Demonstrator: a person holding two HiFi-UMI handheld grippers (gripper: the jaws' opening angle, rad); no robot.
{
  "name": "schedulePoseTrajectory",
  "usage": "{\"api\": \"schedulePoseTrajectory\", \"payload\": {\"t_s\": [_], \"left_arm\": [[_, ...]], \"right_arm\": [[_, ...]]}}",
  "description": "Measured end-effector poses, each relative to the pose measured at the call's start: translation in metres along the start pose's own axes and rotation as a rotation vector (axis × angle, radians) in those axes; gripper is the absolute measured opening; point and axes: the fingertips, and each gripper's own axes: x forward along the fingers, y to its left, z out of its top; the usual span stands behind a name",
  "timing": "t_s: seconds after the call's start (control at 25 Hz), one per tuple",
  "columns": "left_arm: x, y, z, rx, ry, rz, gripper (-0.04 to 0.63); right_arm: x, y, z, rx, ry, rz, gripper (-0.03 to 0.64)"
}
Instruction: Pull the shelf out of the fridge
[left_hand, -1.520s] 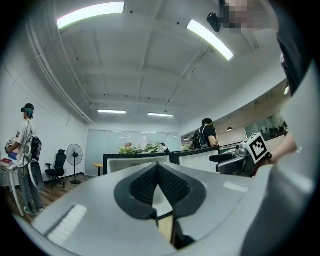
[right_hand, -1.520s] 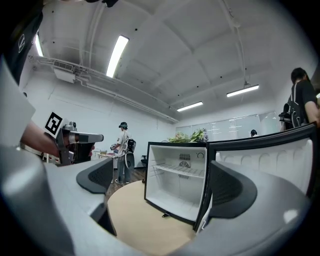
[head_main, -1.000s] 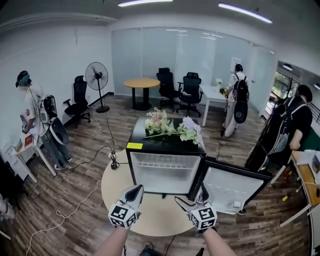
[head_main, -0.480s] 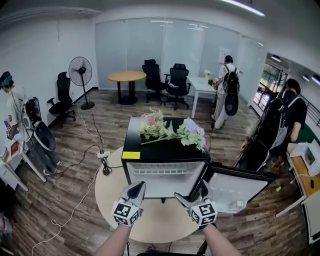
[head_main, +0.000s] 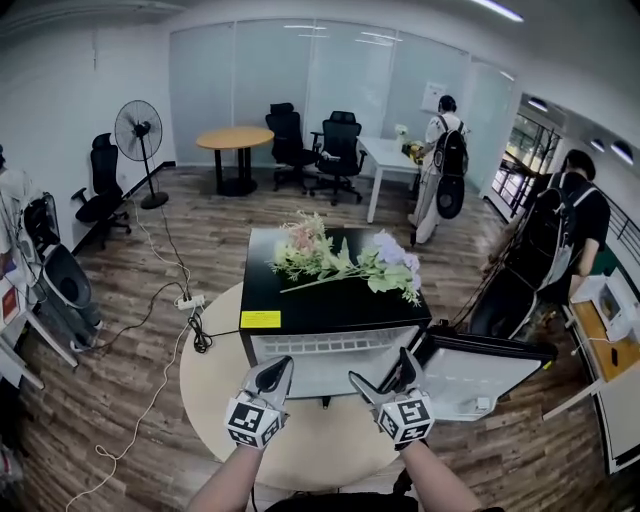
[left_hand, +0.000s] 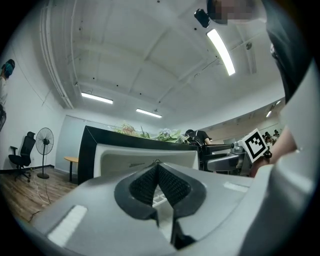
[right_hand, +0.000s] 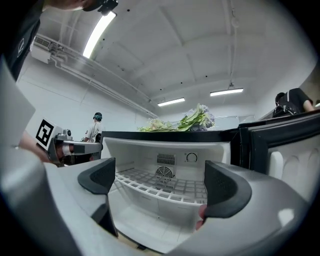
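Head view, fridge (head_main: 335, 305): it stands on the round desk (head_main: 215, 400), with its door (head_main: 470, 380) swung open to my right and flowers (head_main: 340, 262) on top.
Head view, tongs: my left tongs (head_main: 272, 372) and right tongs (head_main: 388, 375) hover just before the opening.
Left gripper view, left tongs: pinched together, empty.
Right gripper view, right tongs: spread wide, empty.
Right gripper view, shelf (right_hand: 165, 186): a white grid seated mid-height inside, apart from my tongs.
Handling: probably light, stiff and slick. I'd take the middle of its front rail and draw it out level.
Against a second ago: I look down more steeply, so less of the interior shows. My tongs are placed much alike.
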Motion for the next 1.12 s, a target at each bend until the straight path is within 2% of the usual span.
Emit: {"api": "schedulePoseTrajectory", "payload": {"t_s": [0.24, 0.4, 0.64, 0.88, 1.12], "left_arm": [[0.009, 0.011, -0.012, -0.007, -0.001, 0.013, 0.000], [0.015, 0.012, -0.015, 0.000, 0.006, 0.036, 0.000], [0.019, 0.012, -0.011, 0.012, 0.020, 0.071, 0.000], [0.024, 0.007, -0.012, 0.021, 0.034, 0.088, 0.000], [0.024, 0.007, -0.017, 0.020, 0.049, 0.096, 0.000]], "right_arm": [[0.023, -0.004, -0.013, 0.034, 0.028, 0.013, 0.569], [0.035, -0.013, -0.020, 0.124, 0.034, 0.037, 0.569], [0.049, -0.019, -0.044, 0.372, 0.071, 0.072, 0.566], [0.061, -0.013, -0.074, 0.642, 0.136, 0.118, 0.526], [0.079, -0.012, -0.102, 0.884, 0.194, 0.127, 0.515]]}}
